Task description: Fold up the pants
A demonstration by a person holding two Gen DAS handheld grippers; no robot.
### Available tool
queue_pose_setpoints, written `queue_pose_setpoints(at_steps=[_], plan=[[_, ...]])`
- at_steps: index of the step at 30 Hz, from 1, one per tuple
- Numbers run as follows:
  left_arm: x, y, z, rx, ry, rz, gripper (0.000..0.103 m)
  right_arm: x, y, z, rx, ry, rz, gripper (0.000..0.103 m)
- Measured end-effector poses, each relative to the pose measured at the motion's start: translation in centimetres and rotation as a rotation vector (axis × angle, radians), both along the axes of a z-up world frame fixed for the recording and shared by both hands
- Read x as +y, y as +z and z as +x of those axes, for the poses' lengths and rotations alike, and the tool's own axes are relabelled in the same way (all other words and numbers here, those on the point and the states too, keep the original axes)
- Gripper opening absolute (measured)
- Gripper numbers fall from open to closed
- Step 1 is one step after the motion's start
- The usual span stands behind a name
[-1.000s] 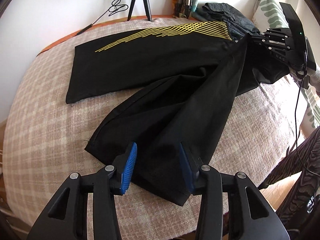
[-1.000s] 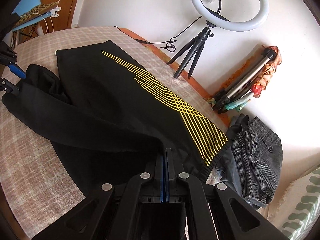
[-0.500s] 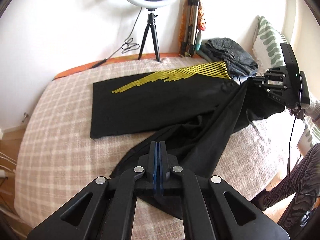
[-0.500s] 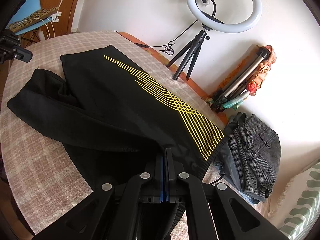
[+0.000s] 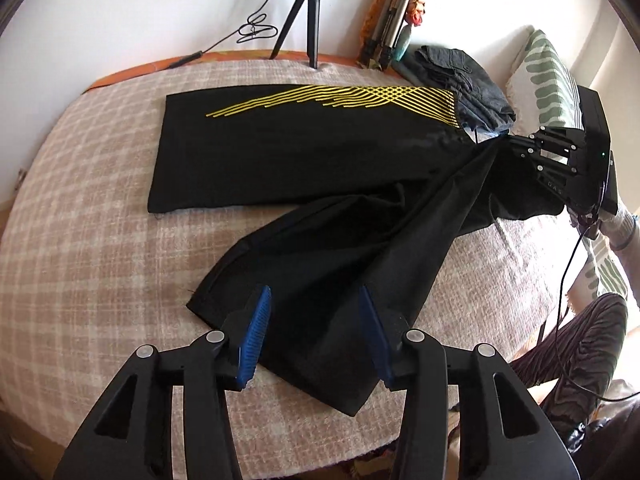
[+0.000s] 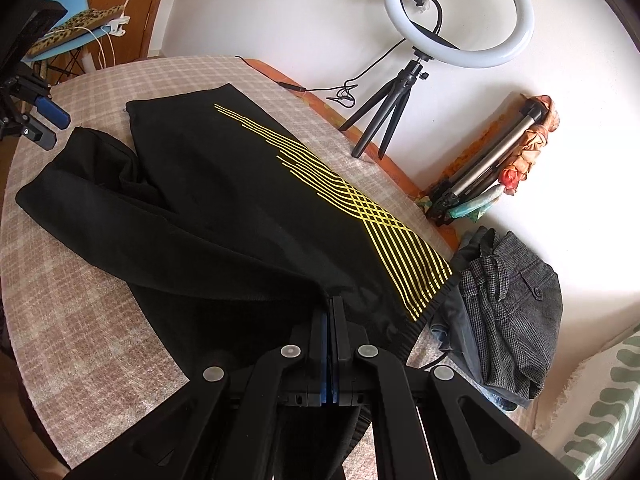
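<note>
Black pants [image 5: 304, 152] with yellow stripes lie on a checked bedspread [image 5: 80, 248]. One leg lies flat at the back, the other [image 5: 352, 264] runs crumpled toward the front. My left gripper [image 5: 314, 330] is open, its blue pads [image 5: 256, 332] either side of the near leg's hem, above it. My right gripper [image 6: 330, 340] is shut on the pants' waist end [image 6: 348, 300] and holds that fabric lifted. It also shows at the right of the left wrist view [image 5: 560, 160]. The left gripper shows at the left edge of the right wrist view [image 6: 40, 120].
A pile of grey clothes [image 6: 512, 300] lies beside the waistband. A ring light on a tripod [image 6: 456, 16] and a folded tripod [image 6: 492, 160] stand by the wall. A green-patterned pillow [image 5: 552, 76] lies at the right. A person's patterned leg [image 5: 580, 352] is beyond the bed edge.
My left gripper was open, shut about half a second ago, and is open again over the near leg's hem. My right gripper has stayed shut on the waist.
</note>
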State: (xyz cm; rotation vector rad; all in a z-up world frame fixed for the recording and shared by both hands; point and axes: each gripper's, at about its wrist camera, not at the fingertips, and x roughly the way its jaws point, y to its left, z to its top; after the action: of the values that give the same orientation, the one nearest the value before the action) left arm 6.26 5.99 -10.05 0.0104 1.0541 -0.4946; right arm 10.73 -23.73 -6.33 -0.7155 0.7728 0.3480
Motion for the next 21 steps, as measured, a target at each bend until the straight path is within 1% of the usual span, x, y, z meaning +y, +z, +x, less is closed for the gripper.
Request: queue_pose_setpoints(at_steps=[2, 4, 6, 7, 8, 10, 14, 16, 19, 21], plan=[[-0.5, -1.2, -0.3, 0.032, -0.012, 0.023, 0.044, -0.2, -0.3, -0.3, 0.005, -0.001, 0.004, 0.000], [-0.8, -2.1, -0.5, 0.037, -0.015, 0.051, 0.044, -0.3, -0.5, -0.5, 0.009, -0.002, 0.008, 0.000], [-0.7, -2.9, -0.5, 0.047, -0.005, 0.059, 0.044, -0.4, -0.8, -0.6, 0.014, -0.002, 0.009, 0.000], [-0.7, -3.2, -0.6, 0.043, -0.003, 0.055, 0.044, -0.5, -1.0, -0.7, 0.018, -0.002, 0.008, 0.000], [-0.8, -3.2, -0.9, 0.022, 0.001, 0.054, 0.041, -0.5, -1.1, -0.8, 0.021, -0.003, 0.005, 0.000], [-1.1, -3.3, -1.3, 0.014, -0.005, 0.055, 0.006, -0.6, -1.4, -0.9, 0.026, -0.003, 0.001, 0.000], [-1.8, -2.7, -2.3, -0.026, -0.028, 0.064, 0.003, -0.8, -1.9, -1.2, 0.037, -0.001, -0.004, 0.000], [-2.0, -1.7, -3.1, -0.059, -0.039, 0.048, 0.003, -0.9, -2.1, -1.5, 0.044, 0.000, -0.005, 0.000], [-2.3, 0.0, -4.4, -0.127, -0.059, 0.073, 0.003, -1.1, -2.6, -1.9, 0.058, 0.004, -0.012, 0.001], [-2.1, 1.0, -5.0, -0.158, -0.046, 0.070, 0.003, -1.2, -2.8, -2.1, 0.066, 0.007, -0.015, 0.001]])
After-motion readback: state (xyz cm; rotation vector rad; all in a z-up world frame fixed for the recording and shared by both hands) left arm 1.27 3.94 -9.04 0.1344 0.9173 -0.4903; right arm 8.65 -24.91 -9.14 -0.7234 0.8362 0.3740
